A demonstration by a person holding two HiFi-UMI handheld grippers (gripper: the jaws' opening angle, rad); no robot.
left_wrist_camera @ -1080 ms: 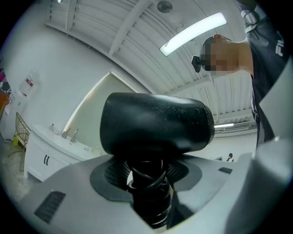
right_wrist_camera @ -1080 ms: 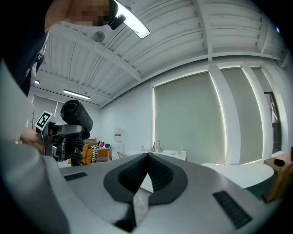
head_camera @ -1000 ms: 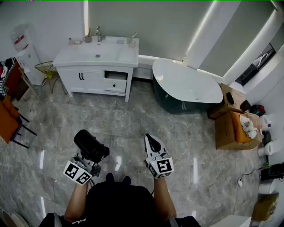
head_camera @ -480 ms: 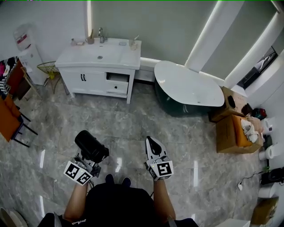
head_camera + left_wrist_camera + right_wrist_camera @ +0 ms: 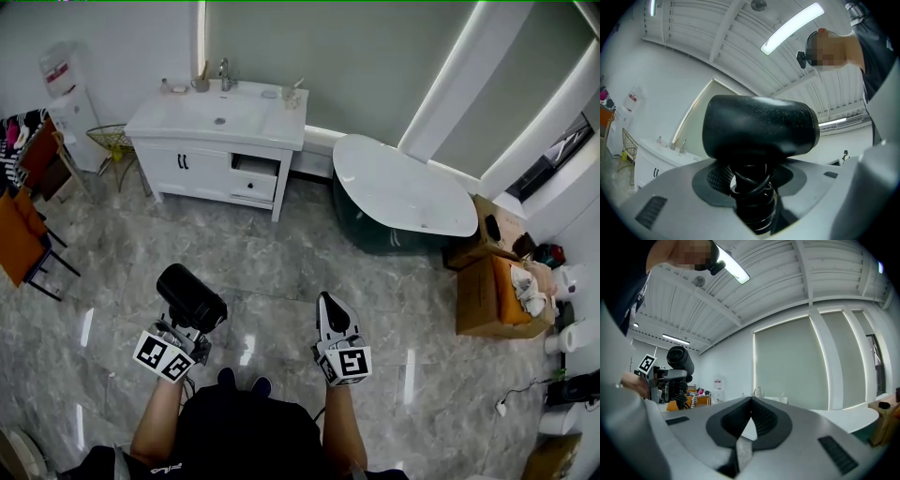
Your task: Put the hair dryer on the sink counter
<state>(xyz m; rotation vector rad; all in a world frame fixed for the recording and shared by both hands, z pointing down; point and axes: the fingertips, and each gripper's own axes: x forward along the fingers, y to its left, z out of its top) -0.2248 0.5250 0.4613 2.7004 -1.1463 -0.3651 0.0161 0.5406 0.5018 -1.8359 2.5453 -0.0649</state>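
Hair dryer (image 5: 190,297): black, barrel uppermost, carried over the floor (image 5: 281,258), well apart from the front edge of the counter (image 5: 274,114). It is not on the counter.

Left hand-held gripper (image 5: 190,326): jaws set wide and clamped on the dryer's handle, around which the cord is coiled. The barrel sits just above the jaws.

Right hand-held gripper (image 5: 330,305): jaws closed tip to tip, nothing between them. It is level with the left one and apart from the dryer.

Counter: white top with the basin (image 5: 218,120) towards the left. The faucet (image 5: 225,73) and small items stand along the back edge, and a cup (image 5: 292,91) stands at the back right corner. The front edge and the right-hand portion are bare. One drawer (image 5: 254,168) below the front edge stands partly open.

Open room: grey marble floor lies unobstructed between the person and the counter front. A bathtub (image 5: 403,192) borders the right of that path, and orange chairs (image 5: 21,239) border the left.
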